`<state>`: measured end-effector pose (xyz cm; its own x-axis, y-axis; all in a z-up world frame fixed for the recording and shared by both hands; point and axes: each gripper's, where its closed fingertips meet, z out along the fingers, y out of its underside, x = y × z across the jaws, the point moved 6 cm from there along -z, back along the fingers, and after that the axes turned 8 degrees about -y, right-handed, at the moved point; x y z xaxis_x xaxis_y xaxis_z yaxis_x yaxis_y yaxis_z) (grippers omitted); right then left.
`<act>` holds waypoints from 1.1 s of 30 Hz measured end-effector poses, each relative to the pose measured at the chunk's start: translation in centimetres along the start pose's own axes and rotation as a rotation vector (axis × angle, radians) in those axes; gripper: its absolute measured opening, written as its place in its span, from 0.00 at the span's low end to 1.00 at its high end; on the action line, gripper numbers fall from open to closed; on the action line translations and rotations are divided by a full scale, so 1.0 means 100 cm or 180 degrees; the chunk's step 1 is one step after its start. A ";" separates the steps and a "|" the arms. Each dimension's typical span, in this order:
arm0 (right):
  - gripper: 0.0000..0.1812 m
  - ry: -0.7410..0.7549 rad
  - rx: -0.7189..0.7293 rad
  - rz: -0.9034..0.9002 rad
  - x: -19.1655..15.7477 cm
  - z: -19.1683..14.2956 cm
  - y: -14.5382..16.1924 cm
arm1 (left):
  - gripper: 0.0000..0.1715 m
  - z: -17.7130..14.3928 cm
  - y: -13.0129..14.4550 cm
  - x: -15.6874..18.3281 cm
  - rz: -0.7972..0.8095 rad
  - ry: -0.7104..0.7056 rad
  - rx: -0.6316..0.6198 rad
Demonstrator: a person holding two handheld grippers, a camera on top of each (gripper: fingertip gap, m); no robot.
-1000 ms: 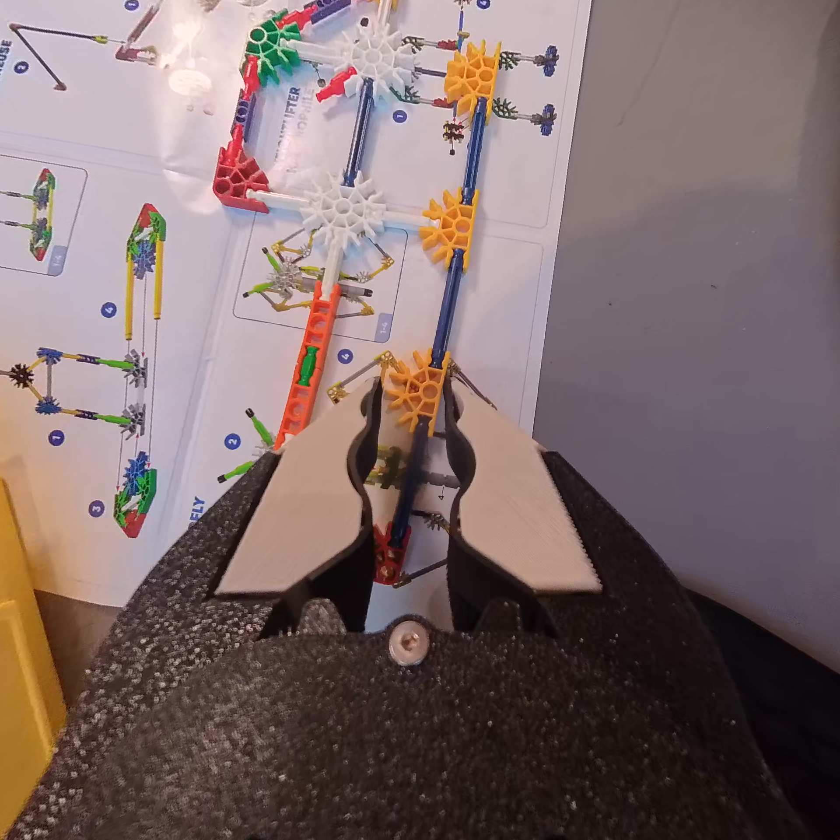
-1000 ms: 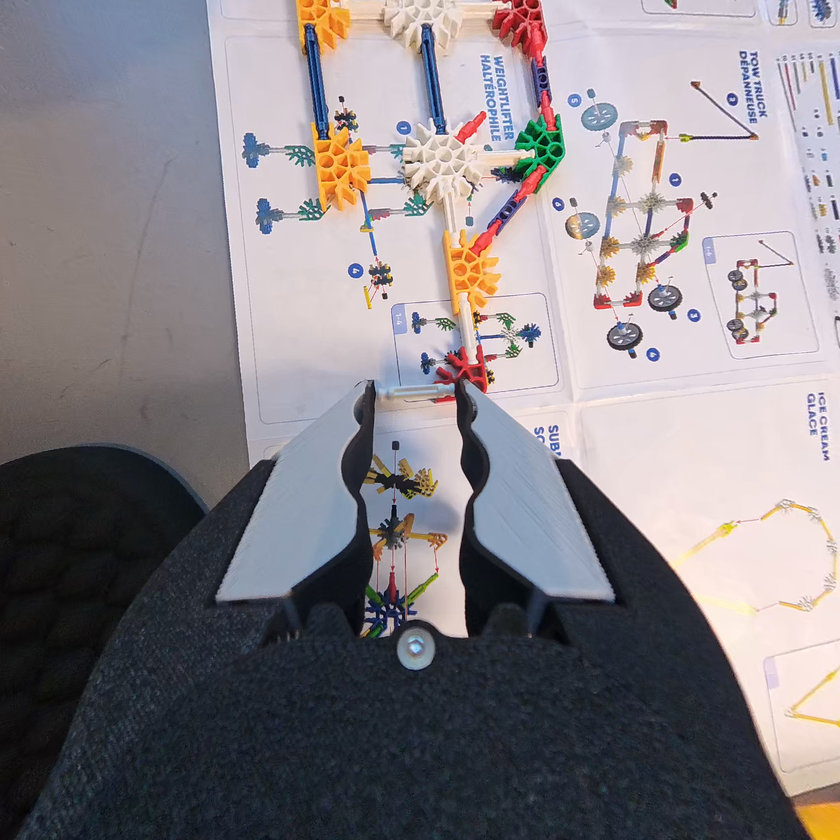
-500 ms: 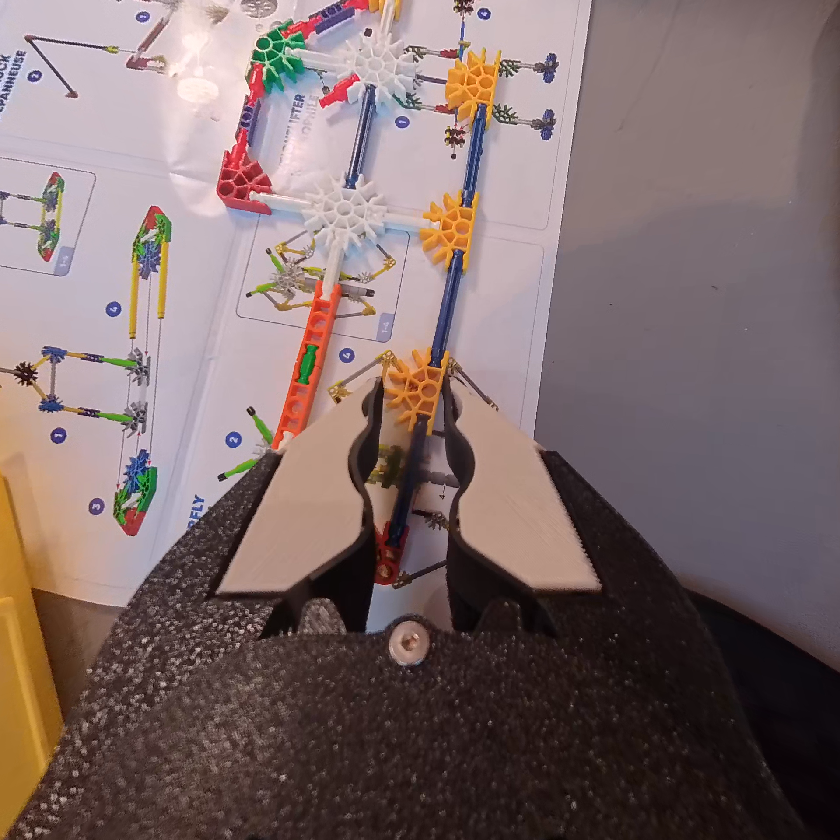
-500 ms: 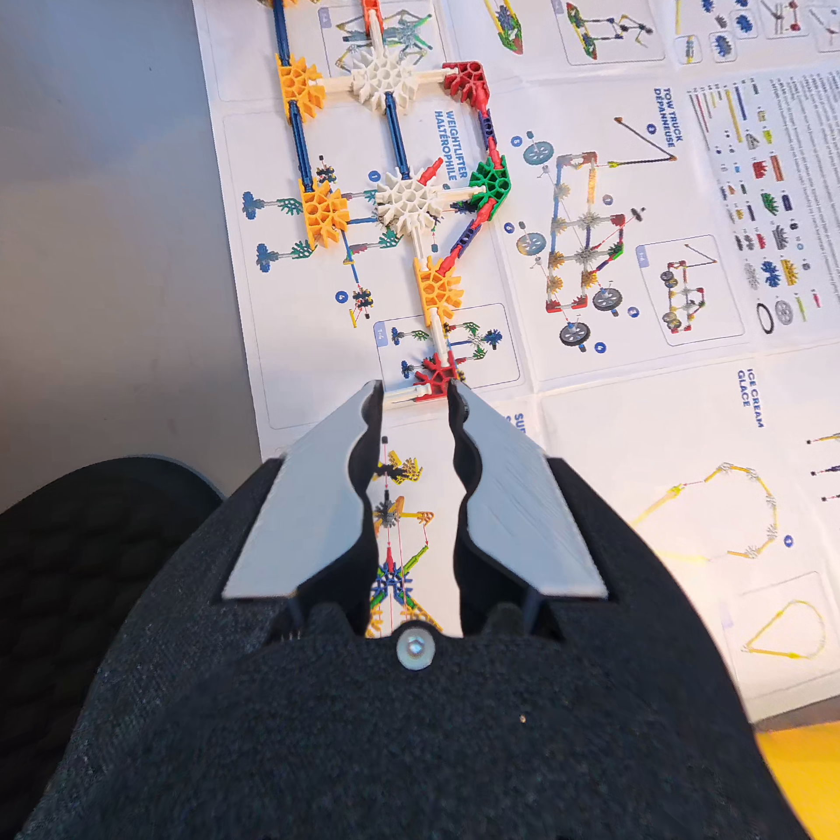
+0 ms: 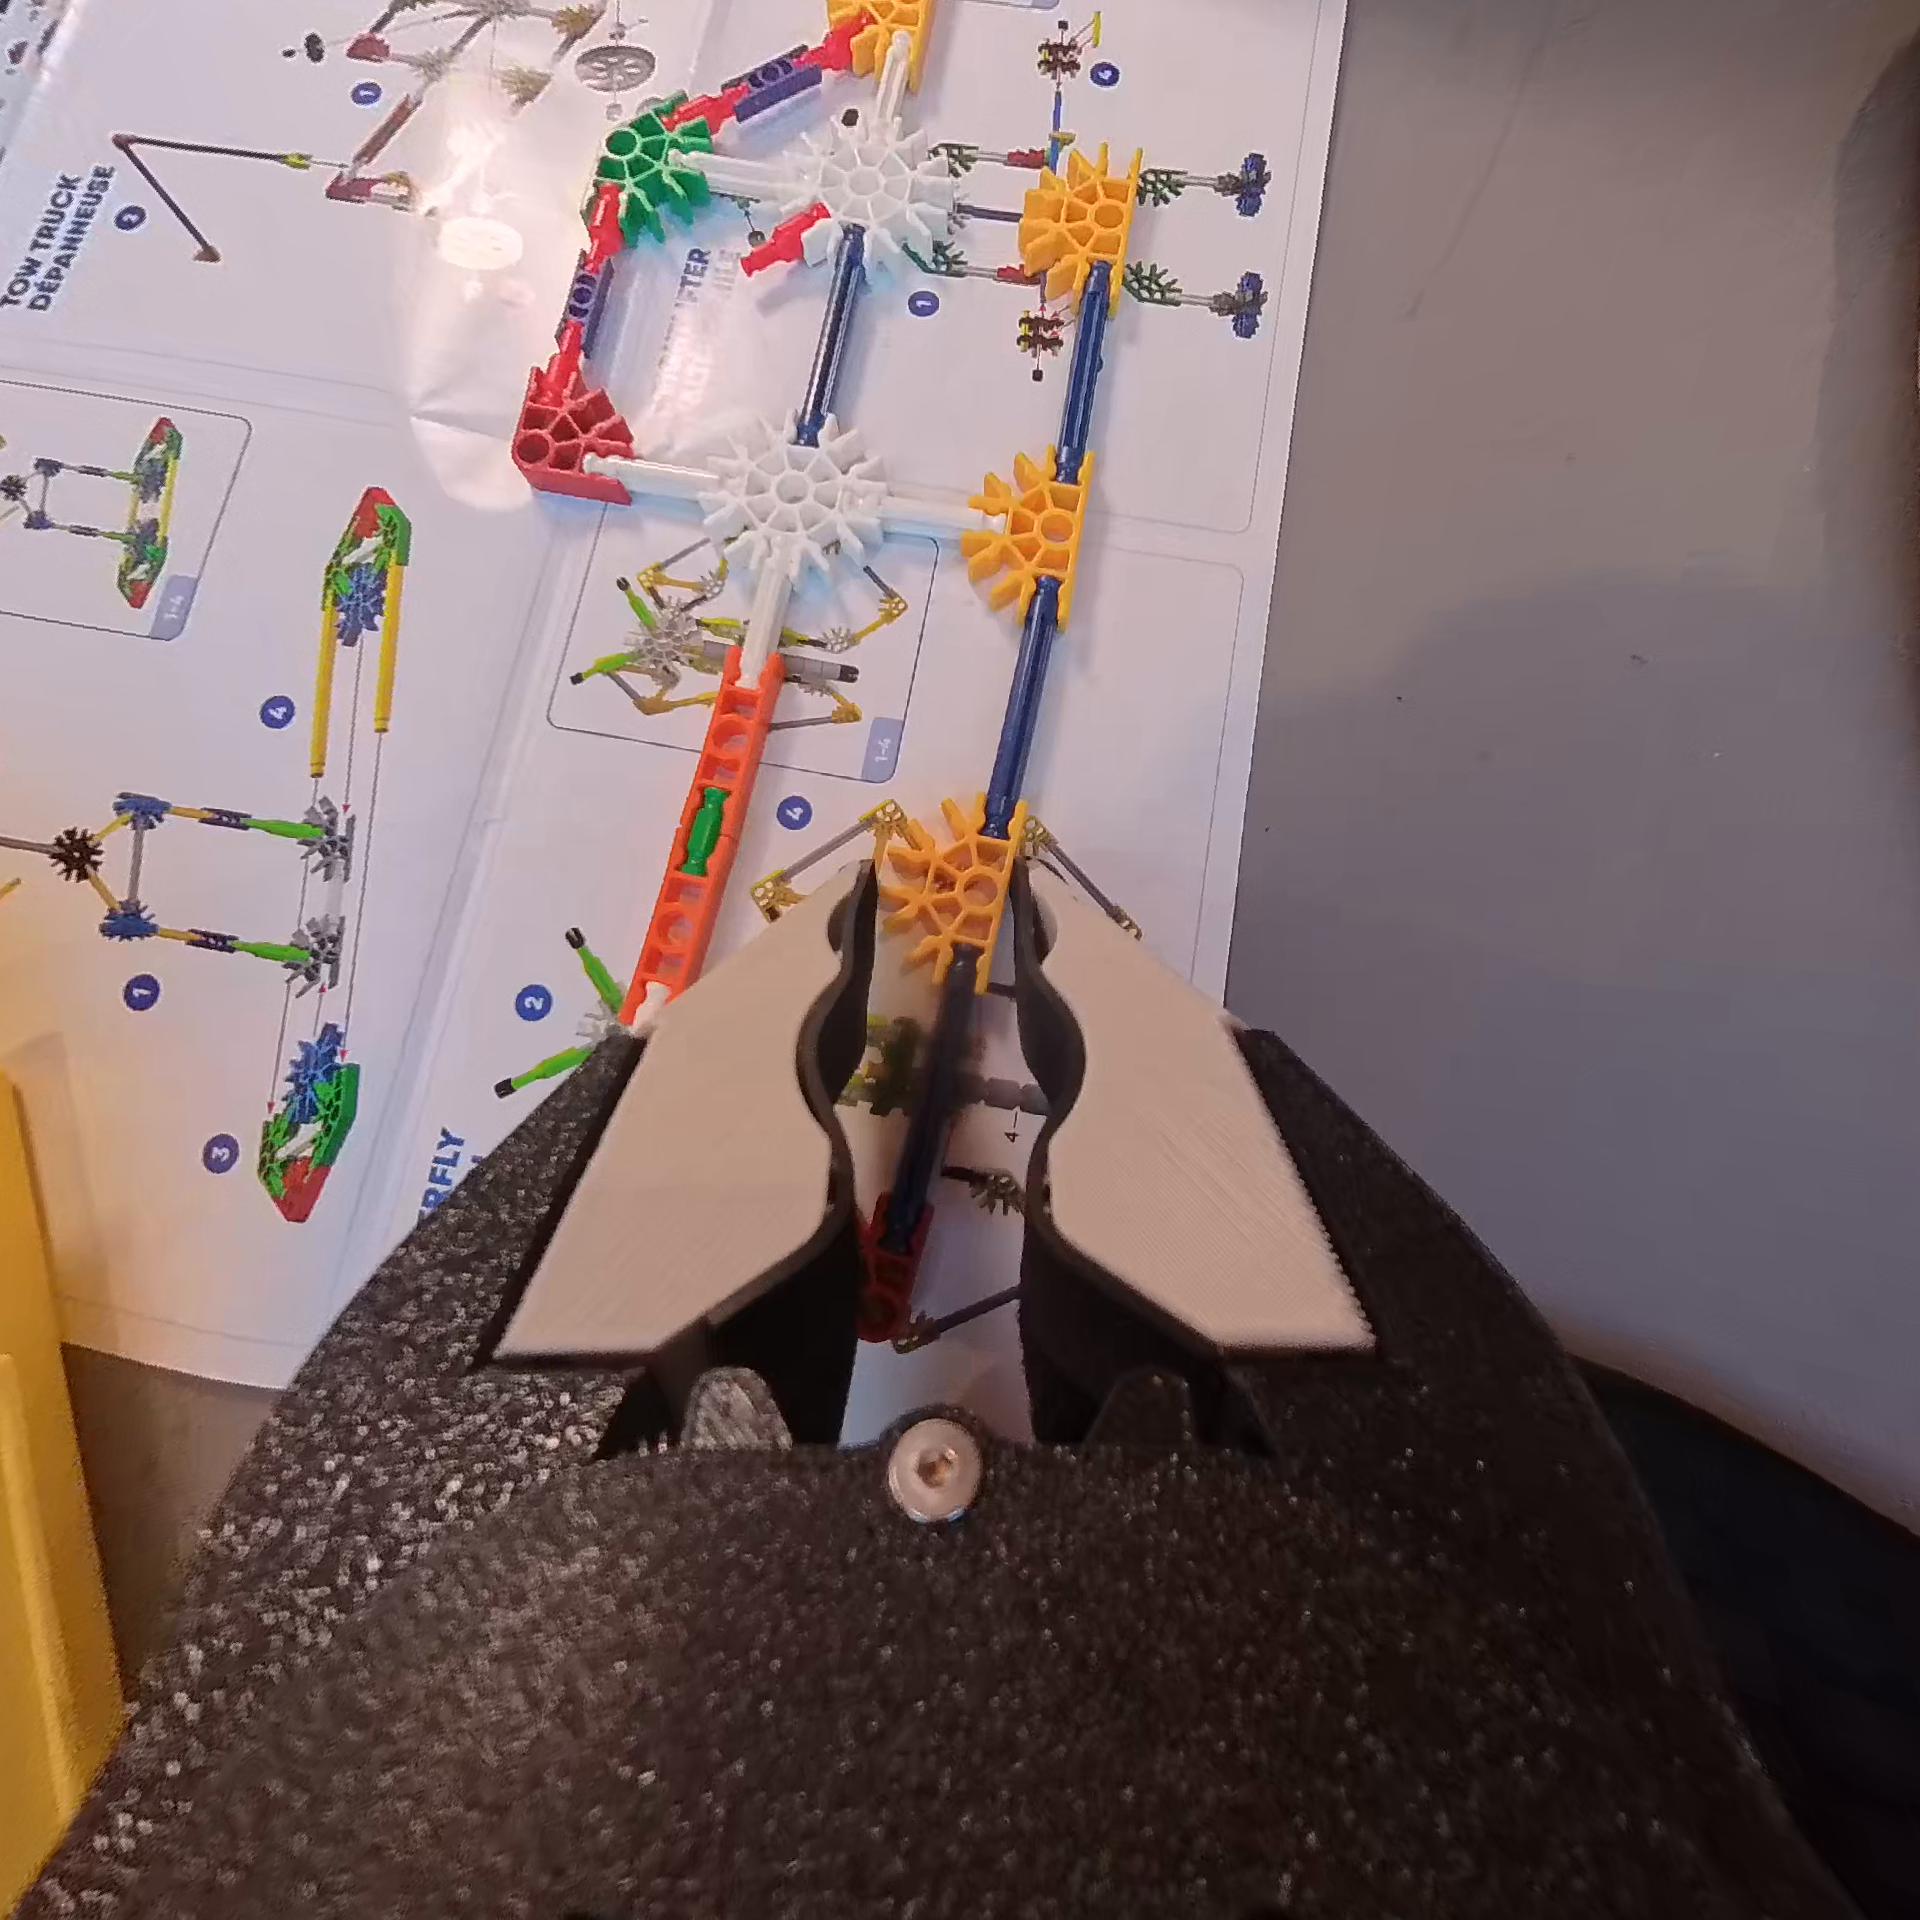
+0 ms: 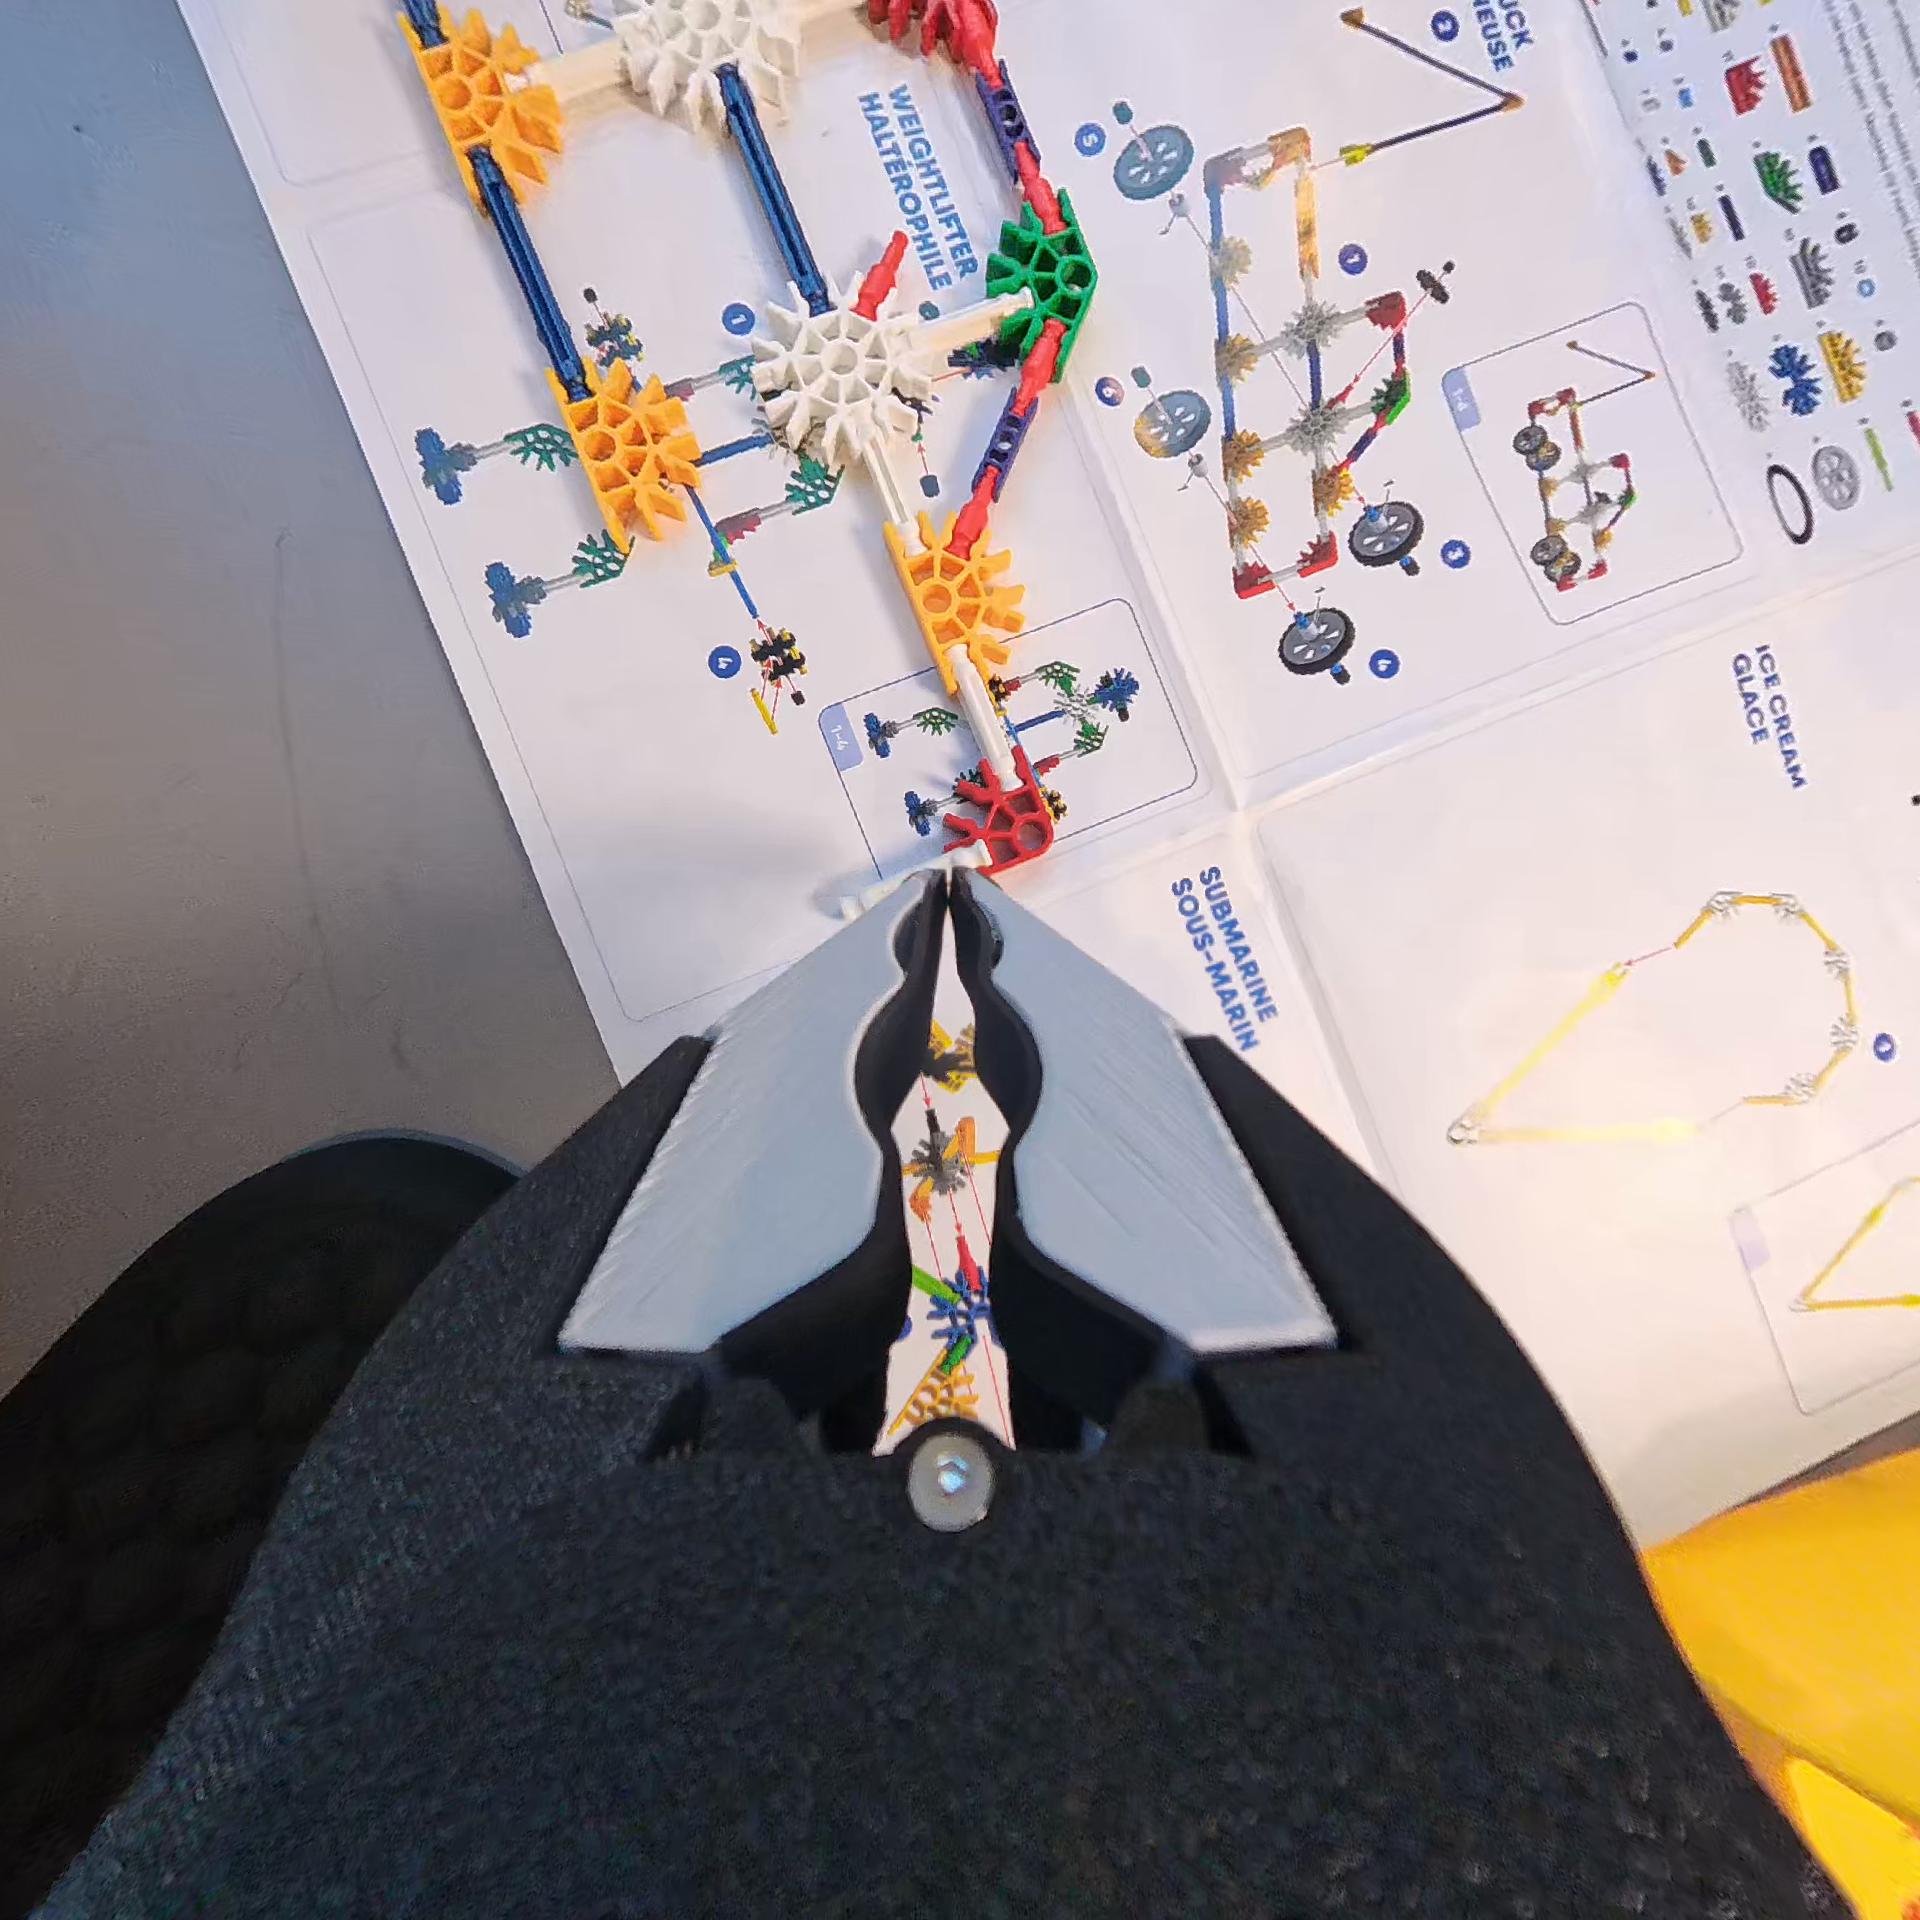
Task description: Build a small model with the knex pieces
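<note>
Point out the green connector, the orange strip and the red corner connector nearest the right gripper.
green connector (image 6: 1044,281): right wrist view, on its hub.
orange strip (image 5: 712,831): left wrist view, mid-length, beside the green insert.
red corner connector (image 6: 1008,816): right wrist view, on its body.

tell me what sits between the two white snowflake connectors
A dark blue rod joins the upper white connector to the lower white connector, seen in the left wrist view.
</note>
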<state>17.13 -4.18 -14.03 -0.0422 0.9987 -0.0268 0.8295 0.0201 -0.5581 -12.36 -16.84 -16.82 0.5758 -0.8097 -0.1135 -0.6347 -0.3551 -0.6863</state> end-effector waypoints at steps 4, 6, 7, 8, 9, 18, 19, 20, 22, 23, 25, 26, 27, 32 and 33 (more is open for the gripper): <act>0.00 0.0018 -0.0115 0.0029 0.001 0.002 -0.003 | 0.14 0.000 0.001 0.000 0.0018 -0.0010 0.0025; 0.00 0.0008 -0.0172 0.0010 0.000 0.004 -0.006 | 0.14 0.000 0.001 0.000 0.0015 -0.0005 0.0045; 0.00 0.0001 -0.0203 0.0007 0.000 0.005 -0.007 | 0.14 0.000 0.001 0.000 0.0015 -0.0004 0.0054; 0.00 0.0011 -0.0245 0.0006 0.001 0.007 -0.008 | 0.14 0.000 0.001 0.000 0.0017 -0.0004 0.0060; 0.00 0.0021 -0.0291 -0.0002 0.002 0.008 -0.008 | 0.14 0.000 0.001 0.000 0.0021 -0.0004 0.0063; 0.00 -0.0092 -0.0746 -0.0126 0.006 0.016 -0.010 | 0.14 0.000 0.002 0.000 0.0013 0.0011 0.0091; 0.00 -0.0126 -0.0818 -0.0151 0.006 0.017 -0.011 | 0.14 0.000 0.002 0.000 0.0011 0.0012 0.0092; 0.00 -0.0166 -0.0894 -0.0169 0.007 0.017 -0.012 | 0.14 0.000 0.002 0.000 0.0008 0.0014 0.0092; 0.00 -0.0246 -0.1047 -0.0222 0.007 0.019 -0.015 | 0.14 0.000 0.002 0.000 0.0003 0.0013 0.0094; 0.00 -0.0296 -0.1113 -0.0226 0.008 0.019 -0.016 | 0.14 0.000 0.002 0.000 0.0000 0.0014 0.0097; 0.00 -0.0394 -0.1212 -0.0224 0.009 0.021 -0.018 | 0.14 0.000 0.002 0.000 -0.0007 0.0019 0.0103; 0.00 -0.0432 -0.1248 -0.0224 0.010 0.021 -0.018 | 0.14 -0.001 0.002 0.000 -0.0010 0.0020 0.0106; 0.00 -0.0474 -0.1262 -0.0216 0.011 0.022 -0.018 | 0.14 -0.001 0.002 0.000 -0.0012 0.0022 0.0107; 0.00 -0.0591 -0.1293 -0.0195 0.012 0.024 -0.018 | 0.14 -0.001 0.003 0.000 -0.0022 0.0027 0.0119; 0.00 -0.0592 -0.1283 -0.0200 0.013 0.024 -0.018 | 0.14 -0.001 0.003 0.000 -0.0023 0.0026 0.0121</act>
<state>14.23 -3.08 -15.05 -0.1685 0.9705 -0.1723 0.9713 0.1337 -0.1967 -12.61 -16.94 -16.94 0.5761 -0.8109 -0.1026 -0.6103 -0.3432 -0.7139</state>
